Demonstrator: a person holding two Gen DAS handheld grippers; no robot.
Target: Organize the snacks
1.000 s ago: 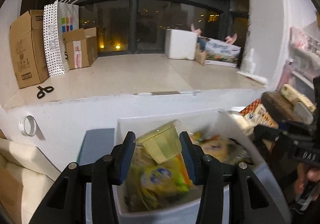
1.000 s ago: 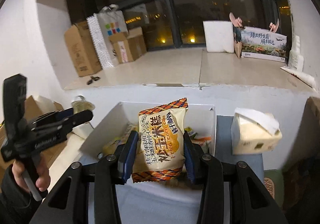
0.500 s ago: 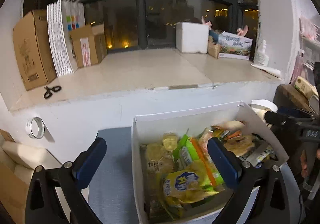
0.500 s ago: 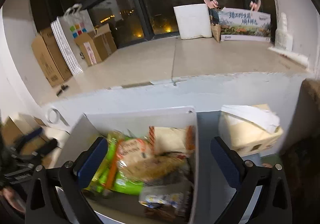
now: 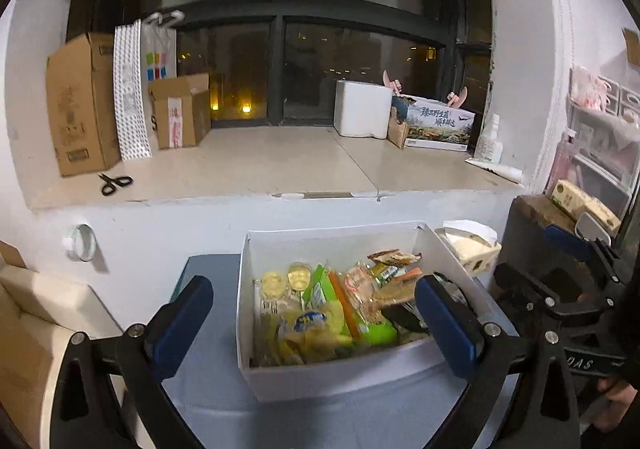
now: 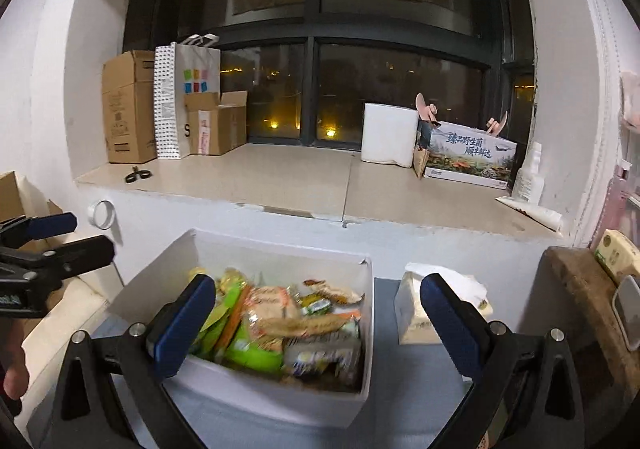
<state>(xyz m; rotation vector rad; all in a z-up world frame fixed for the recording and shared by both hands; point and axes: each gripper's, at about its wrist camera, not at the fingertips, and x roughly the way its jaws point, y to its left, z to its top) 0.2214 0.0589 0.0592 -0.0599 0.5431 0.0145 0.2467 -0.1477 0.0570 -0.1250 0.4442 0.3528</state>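
Note:
A white open box [image 5: 332, 245] stands on a grey-blue top, filled with several snack packs. Among them are clear yellow jelly cups [image 5: 288, 281], a yellow pack [image 5: 308, 325], a green pack [image 5: 372, 333] and an orange patterned pack [image 5: 394, 257] at the far side. My left gripper [image 5: 313, 283] hangs open above the box's near half, nothing between its fingers. My right gripper [image 6: 318, 281] is open too, over the box [image 6: 280, 253] from the right, holding nothing. Each gripper shows in the other view: the right gripper [image 5: 532, 257], the left gripper [image 6: 80, 237].
A tissue pack [image 6: 420, 313] lies right of the box. Behind it runs a wide window ledge [image 5: 260, 169] with cardboard boxes [image 5: 80, 101], a paper bag, scissors [image 5: 114, 183] and a white foam block [image 5: 362, 113]. A tape roll [image 5: 82, 247] hangs on the wall. A wooden stand [image 6: 584, 301] is at the right.
Both grippers opened: the left let go of a jelly cup, the right of the orange patterned pack, and both now lie in the box. Both grippers pulled back and rose slightly.

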